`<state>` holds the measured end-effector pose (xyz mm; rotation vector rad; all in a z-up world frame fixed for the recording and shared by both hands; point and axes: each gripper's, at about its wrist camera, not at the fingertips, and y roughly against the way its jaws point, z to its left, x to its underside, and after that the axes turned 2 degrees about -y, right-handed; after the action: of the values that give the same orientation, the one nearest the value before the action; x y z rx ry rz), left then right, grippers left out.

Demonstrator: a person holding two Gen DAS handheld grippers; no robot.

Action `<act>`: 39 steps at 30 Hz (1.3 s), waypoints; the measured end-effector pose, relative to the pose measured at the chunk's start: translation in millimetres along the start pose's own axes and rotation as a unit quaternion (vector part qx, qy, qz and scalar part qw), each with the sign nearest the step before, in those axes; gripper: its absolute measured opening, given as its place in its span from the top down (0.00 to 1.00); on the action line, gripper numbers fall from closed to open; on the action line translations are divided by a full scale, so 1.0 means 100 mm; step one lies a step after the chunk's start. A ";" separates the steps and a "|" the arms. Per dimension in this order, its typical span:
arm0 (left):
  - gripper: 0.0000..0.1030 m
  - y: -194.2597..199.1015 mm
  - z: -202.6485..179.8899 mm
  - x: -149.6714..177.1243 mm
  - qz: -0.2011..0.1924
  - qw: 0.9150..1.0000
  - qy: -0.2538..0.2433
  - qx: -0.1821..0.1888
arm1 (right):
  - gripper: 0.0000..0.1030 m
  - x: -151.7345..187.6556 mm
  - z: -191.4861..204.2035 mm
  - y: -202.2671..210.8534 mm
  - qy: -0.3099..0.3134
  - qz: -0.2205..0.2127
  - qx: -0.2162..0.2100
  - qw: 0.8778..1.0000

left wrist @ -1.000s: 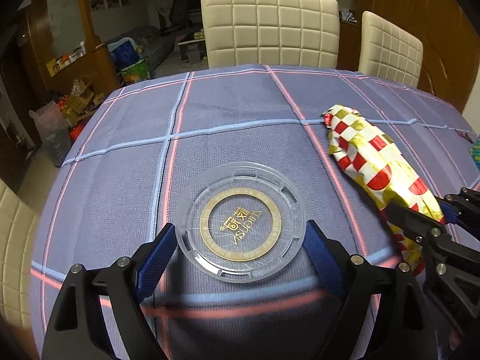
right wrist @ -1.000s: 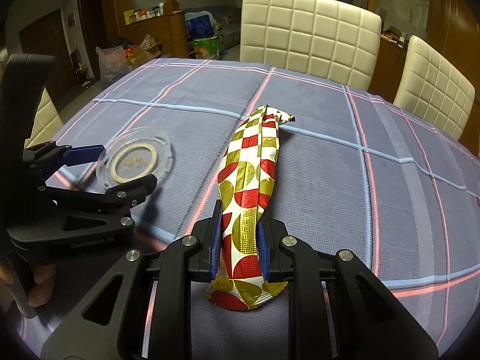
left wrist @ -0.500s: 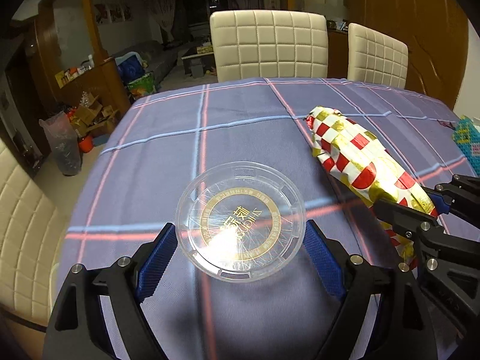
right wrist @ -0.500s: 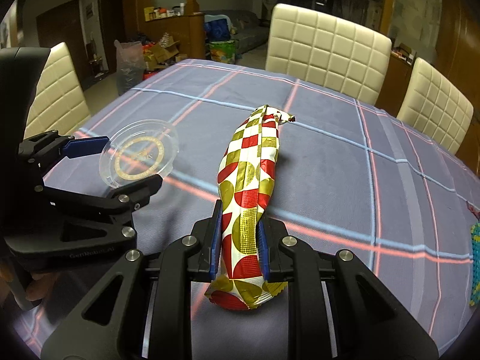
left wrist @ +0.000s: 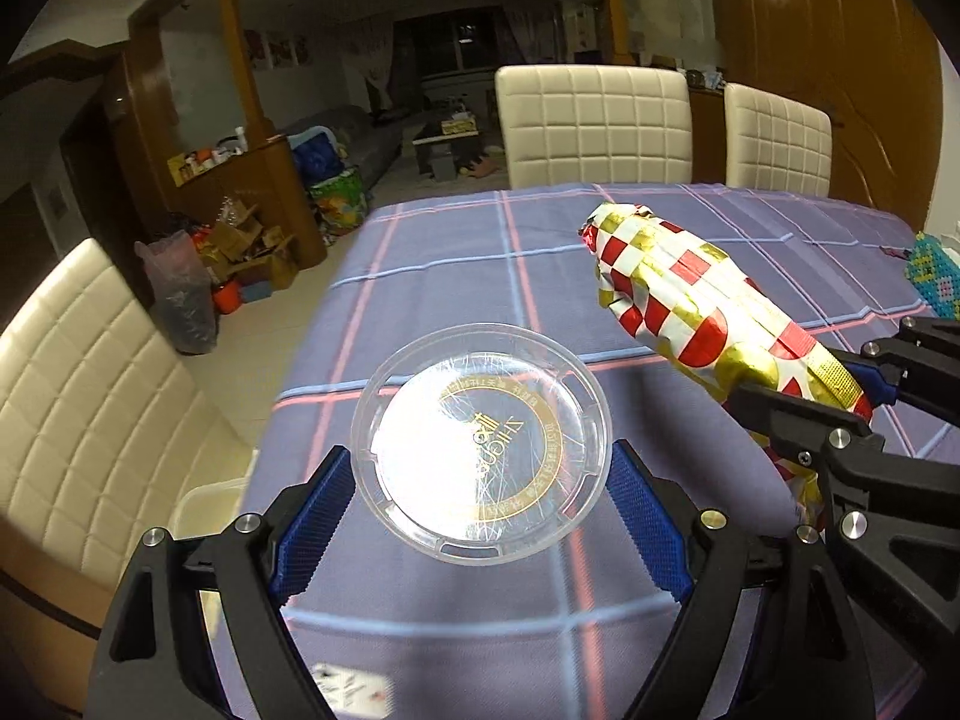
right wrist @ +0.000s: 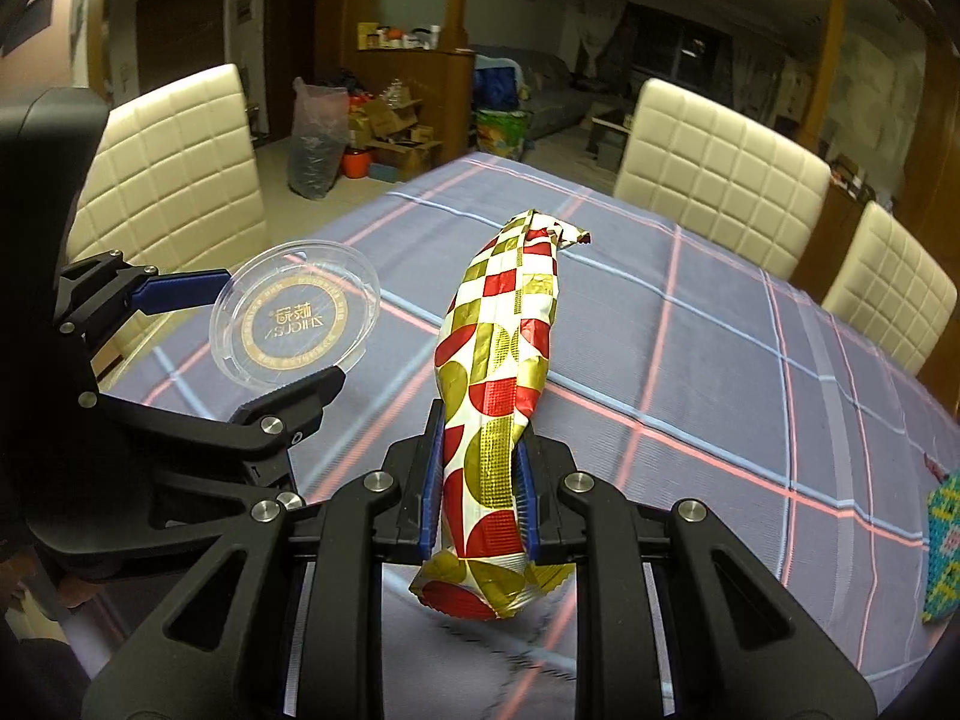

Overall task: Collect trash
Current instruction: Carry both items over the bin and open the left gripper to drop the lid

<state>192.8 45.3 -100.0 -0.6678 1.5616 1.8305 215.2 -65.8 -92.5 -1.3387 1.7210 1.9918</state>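
A clear plastic lid (left wrist: 480, 443) was clamped in the left gripper (left wrist: 480, 504) and a foil wrapper (right wrist: 501, 372) pinched in the right gripper (right wrist: 477, 480), both above the table (right wrist: 720, 372); steady grips were advised until the bin was reached.

Both hands lifted and drew back together. A second earlier the clear plastic lid (left wrist: 480, 444) lay flat on the checked tablecloth (left wrist: 600, 252) between the left gripper's (left wrist: 480, 516) blue pads; by now it had come up off the cloth and hung over the table's near edge, with the cream chair (left wrist: 90, 390) and a white bin showing beneath it. The red-and-gold foil wrapper (right wrist: 498, 372) rose from the cloth too, carried in the right gripper (right wrist: 480, 492), its far end in the air. More of the room beyond the table came into sight.
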 end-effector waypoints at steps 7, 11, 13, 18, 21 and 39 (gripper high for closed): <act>0.20 0.24 0.38 0.16 -0.019 0.999 0.016 -0.028 | 0.79 -0.07 0.44 0.09 0.031 -0.007 -0.009 0.999; 0.20 0.33 0.59 0.25 -0.025 0.998 0.028 -0.043 | 0.79 -0.12 0.66 0.10 0.046 -0.008 -0.014 0.999; 0.20 0.37 0.70 0.30 -0.028 0.998 0.032 -0.049 | 0.79 -0.15 0.76 0.09 0.055 -0.009 -0.016 0.998; 0.20 0.41 0.98 0.41 -0.030 0.996 0.054 -0.063 | 0.79 -0.22 1.02 0.05 0.075 -0.008 -0.023 0.997; 0.20 0.42 1.12 0.47 -0.029 0.995 0.065 -0.070 | 0.79 -0.27 1.15 0.02 0.084 -0.008 -0.028 0.996; 0.20 0.37 1.85 0.77 -0.013 0.988 0.117 -0.104 | 0.79 -0.51 1.83 -0.29 0.128 0.003 -0.056 0.990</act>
<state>118.0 234.7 -100.7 -1.0256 1.5089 1.9695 172.0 121.6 -91.1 -1.6943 1.7373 2.0202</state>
